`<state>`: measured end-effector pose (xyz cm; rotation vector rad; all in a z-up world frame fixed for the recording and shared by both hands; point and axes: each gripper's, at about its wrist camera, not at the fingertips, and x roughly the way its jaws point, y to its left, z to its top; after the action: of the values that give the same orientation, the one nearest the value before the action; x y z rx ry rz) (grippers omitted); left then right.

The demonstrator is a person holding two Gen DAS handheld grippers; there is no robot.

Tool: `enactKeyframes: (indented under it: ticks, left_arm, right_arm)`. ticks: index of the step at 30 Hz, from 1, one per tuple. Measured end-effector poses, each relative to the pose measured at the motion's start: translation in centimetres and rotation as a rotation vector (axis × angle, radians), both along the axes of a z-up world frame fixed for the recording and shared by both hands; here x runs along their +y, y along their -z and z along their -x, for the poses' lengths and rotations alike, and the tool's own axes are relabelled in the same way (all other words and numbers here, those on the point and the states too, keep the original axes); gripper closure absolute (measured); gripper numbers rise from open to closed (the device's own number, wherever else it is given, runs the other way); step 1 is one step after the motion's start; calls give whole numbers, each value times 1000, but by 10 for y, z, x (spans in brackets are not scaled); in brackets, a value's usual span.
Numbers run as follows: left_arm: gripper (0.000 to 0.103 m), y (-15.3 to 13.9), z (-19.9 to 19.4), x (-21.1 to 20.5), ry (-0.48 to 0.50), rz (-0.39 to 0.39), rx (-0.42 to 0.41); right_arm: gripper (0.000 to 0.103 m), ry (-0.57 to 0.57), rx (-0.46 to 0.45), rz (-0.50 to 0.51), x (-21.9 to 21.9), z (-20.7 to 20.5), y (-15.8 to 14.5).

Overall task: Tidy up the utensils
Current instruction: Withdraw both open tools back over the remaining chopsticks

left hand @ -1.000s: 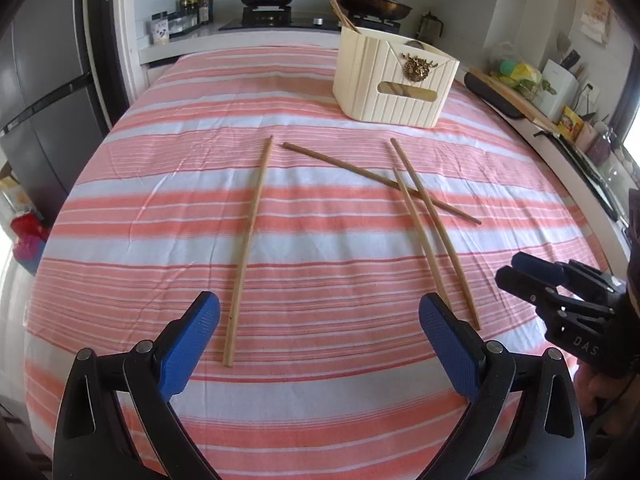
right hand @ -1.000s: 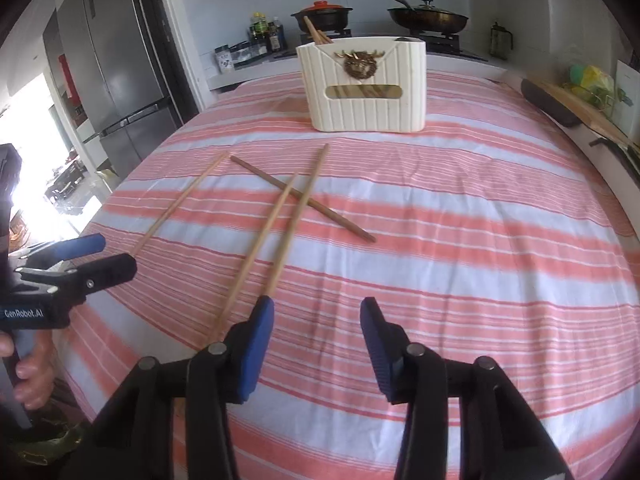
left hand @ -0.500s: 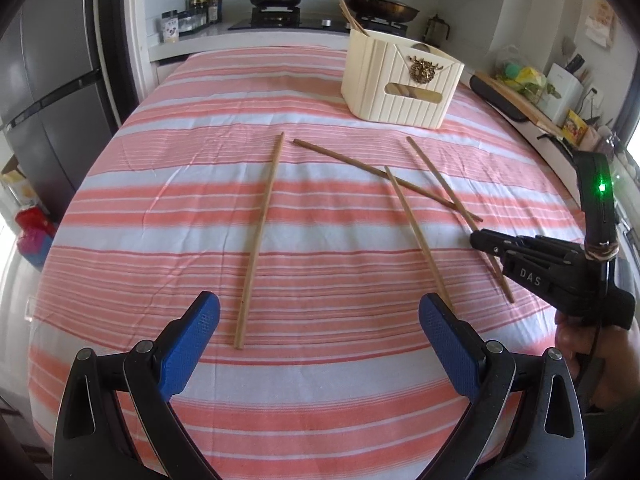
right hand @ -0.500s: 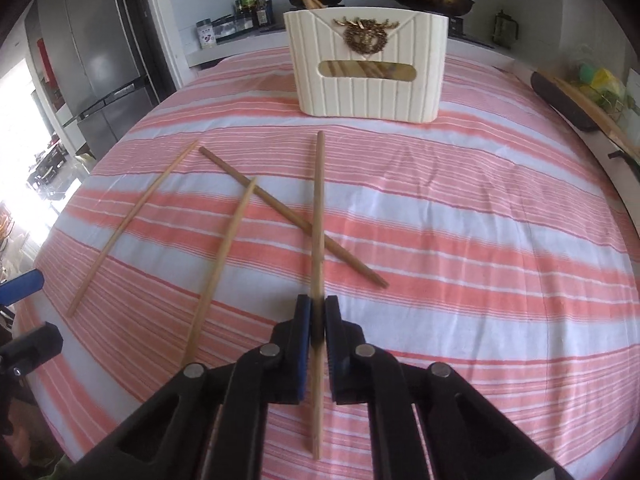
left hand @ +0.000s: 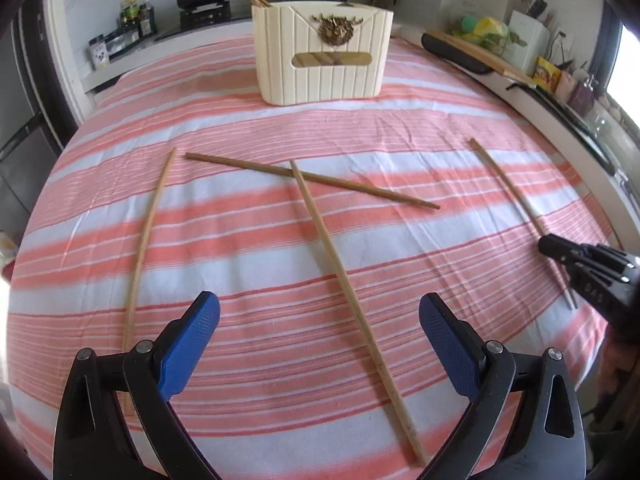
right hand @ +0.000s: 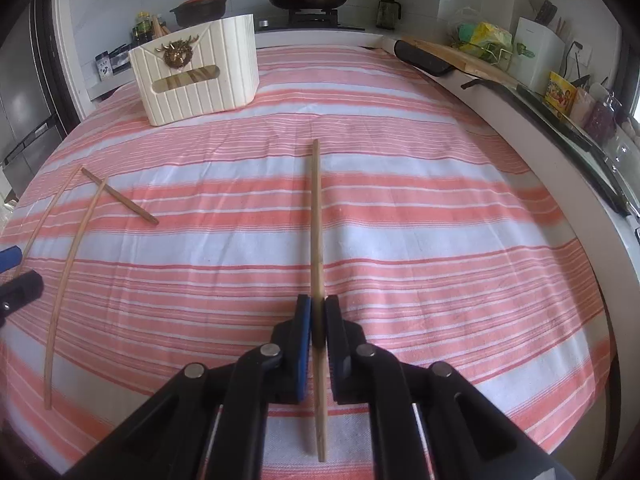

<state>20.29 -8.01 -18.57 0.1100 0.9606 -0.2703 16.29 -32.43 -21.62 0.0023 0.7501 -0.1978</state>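
Right claw point(right hand: 318, 322) clenched on one chopstick point(right hand: 316, 216) near its thick end, tip aimed ahead, likely for dropping into the cream holder point(right hand: 196, 70); left claw point(left hand: 320, 344) spread wide over another chopstick point(left hand: 348, 292) lying on the striped surface point(left hand: 400, 128), seemingly ready to pinch it

Both wrist views look low across the striped tablecloth point(left hand: 280, 240) toward the utensil holder point(right hand: 196, 76).

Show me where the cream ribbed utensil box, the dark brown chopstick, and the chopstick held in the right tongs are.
Cream ribbed utensil box point(left hand: 324, 68): left wrist view, front wall.
Dark brown wooden chopstick point(left hand: 312, 176): left wrist view, mid-shaft.
Light wooden chopstick held in the right tongs point(right hand: 315, 216): right wrist view, shaft ahead of the pads.
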Motion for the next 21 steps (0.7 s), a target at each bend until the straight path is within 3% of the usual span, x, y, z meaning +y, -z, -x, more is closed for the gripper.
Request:
enactKeyframes:
  ticks: [2,4,6,16,21]
  left_arm:
    - [3,13,-5,-1,-19,-51,21]
    - [2,18,-7,6,-38,-48,29]
    - [2,17,-9,17,-64,-43,35]
    - [3,15,-11,53,-103,-23,60]
    - [3,-6,-8,78,-104,54,44]
  right_arm:
    - [92,0,-4,-15,0,1,-1]
    - [73,-15,-4,-29,3,0,-2]
    - [64,-28,-6,-29,7,1,-2]
    - [54,-38,-16,-10,15,6,3]
    - [54,-39,-19,-10,16,6,4]
